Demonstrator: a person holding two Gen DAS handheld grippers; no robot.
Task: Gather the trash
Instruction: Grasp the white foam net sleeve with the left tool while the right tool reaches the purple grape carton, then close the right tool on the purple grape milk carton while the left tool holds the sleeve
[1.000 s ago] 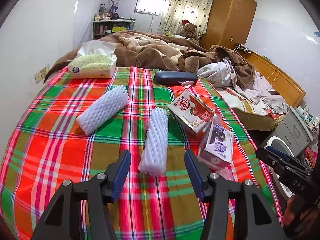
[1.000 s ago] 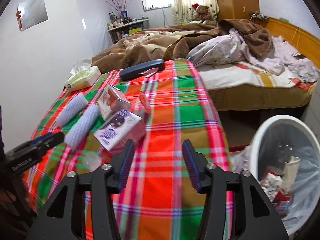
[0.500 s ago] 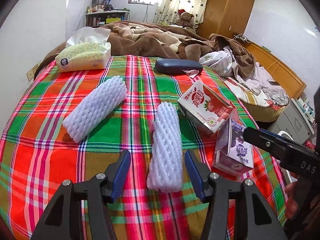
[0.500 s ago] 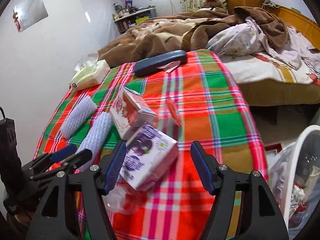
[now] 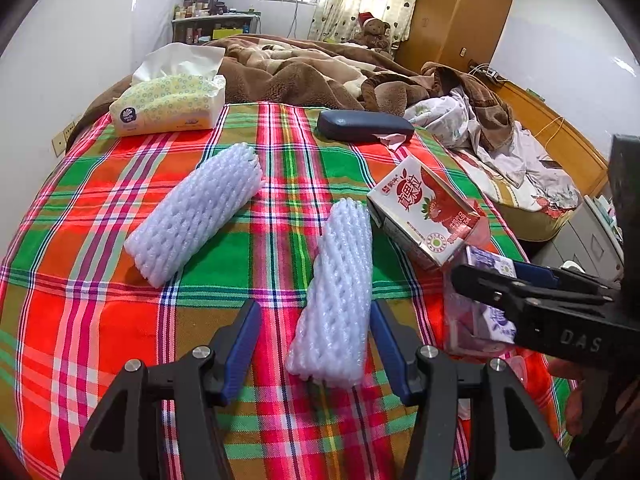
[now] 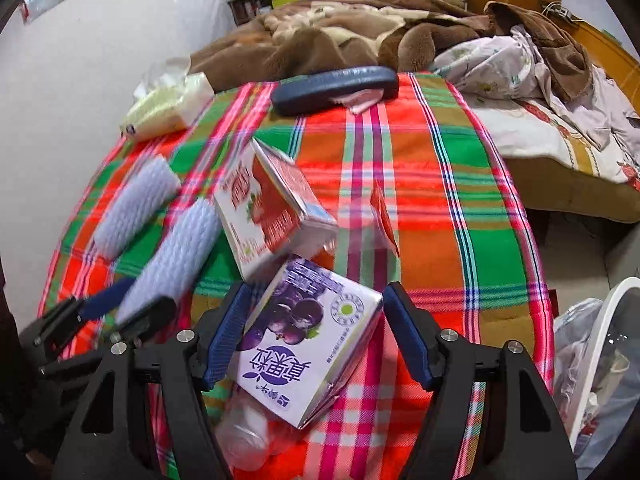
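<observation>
Left wrist: foam sleeve (image 5: 334, 308) lies lengthwise, pointing away.

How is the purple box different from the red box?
The purple box shows dark berries; the red box shows strawberries. The purple box sits between the right tool's open jaws; the red box lies farther off, untouched. Both are drink cartons lying tipped on the plaid cloth.

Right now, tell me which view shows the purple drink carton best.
The right wrist view: the purple drink carton fills the middle, printed face fully visible between the open fingers. In the left wrist view only a sliver shows behind the right gripper.
</observation>
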